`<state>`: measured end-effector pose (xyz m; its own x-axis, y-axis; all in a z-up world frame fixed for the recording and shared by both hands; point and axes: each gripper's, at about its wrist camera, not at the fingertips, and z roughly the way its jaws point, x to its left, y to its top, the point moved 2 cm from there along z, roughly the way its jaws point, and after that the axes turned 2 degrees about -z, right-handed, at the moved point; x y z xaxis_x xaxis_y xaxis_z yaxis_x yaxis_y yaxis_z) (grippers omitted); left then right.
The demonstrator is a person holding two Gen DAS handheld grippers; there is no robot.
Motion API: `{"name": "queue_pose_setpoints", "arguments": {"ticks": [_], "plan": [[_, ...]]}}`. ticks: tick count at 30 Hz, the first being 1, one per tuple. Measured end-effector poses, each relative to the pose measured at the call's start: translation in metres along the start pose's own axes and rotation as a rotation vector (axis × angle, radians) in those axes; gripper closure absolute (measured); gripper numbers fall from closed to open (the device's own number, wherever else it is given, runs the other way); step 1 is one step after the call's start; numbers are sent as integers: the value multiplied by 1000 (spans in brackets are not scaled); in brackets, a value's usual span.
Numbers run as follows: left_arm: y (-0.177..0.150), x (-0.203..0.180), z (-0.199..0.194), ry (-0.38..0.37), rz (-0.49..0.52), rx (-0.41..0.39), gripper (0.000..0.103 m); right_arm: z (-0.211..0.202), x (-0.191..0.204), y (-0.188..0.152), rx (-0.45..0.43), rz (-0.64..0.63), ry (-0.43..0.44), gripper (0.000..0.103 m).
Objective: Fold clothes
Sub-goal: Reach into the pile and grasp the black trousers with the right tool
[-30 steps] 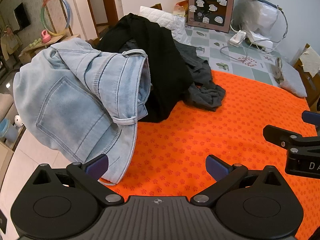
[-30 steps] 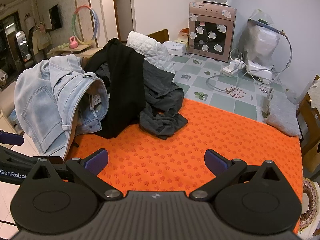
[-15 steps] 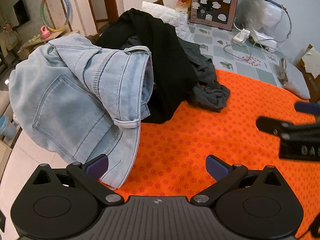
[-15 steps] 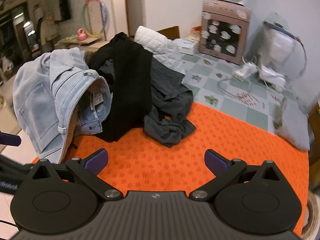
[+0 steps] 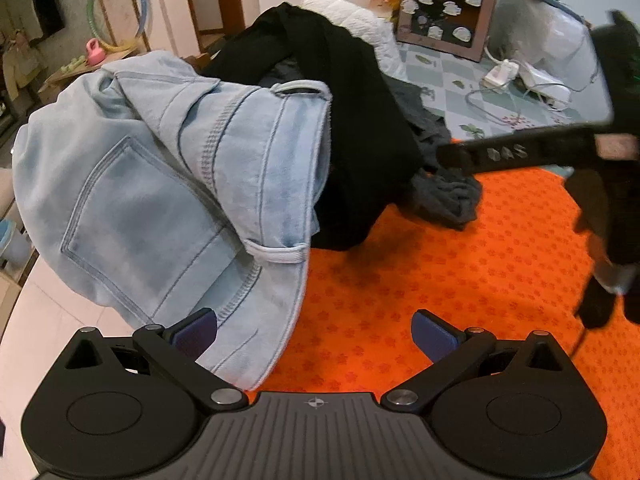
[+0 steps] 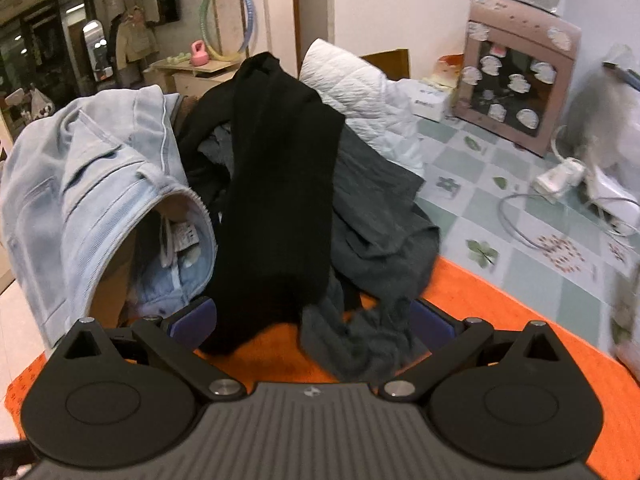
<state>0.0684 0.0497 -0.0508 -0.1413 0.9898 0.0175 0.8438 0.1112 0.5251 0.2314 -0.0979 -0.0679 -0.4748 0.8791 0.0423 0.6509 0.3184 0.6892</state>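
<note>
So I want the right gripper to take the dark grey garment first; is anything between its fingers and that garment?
Nothing visible is. The right gripper is open, and the dark grey garment lies bunched on the orange mat directly between its fingers. The black garment hangs just left of it, close to the left finger.

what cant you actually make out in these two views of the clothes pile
- Left wrist view: the right gripper is motion-blurred, so its jaw state is unreadable here.
- Both views: what the jeans are draped over is hidden by the denim.
- Right wrist view: the jeans label is too small to read.
- Right wrist view: the grey garment is partly buried under the black garment; its type is unclear.
</note>
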Motion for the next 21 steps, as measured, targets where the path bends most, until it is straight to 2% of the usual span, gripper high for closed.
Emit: {"name": "queue_pose_setpoints", "arguments": {"ticks": [9,13,15,17,18,19,20,21], "plan": [[5,3,17,-7,-7,25,0,77,3,26,38,2,94,0],[5,3,20,-13,-9,29,0,108,10,28,72,-27,96,1],[5,3,20,-10,-7,24,0,110,11,29,68,-35,105,10],[5,3,18,-4,0,8,0,104,11,29,59,-32,118,45],[5,2,17,0,4,0,0,100,11,29,54,-31,125,53],[5,2,16,2,6,-7,0,97,11,29,49,-30,131,75],[5,2,15,0,7,-11,1,94,10,29,45,-29,137,89],[4,2,14,-2,7,-14,1,90,10,29,40,-27,144,90]]}}
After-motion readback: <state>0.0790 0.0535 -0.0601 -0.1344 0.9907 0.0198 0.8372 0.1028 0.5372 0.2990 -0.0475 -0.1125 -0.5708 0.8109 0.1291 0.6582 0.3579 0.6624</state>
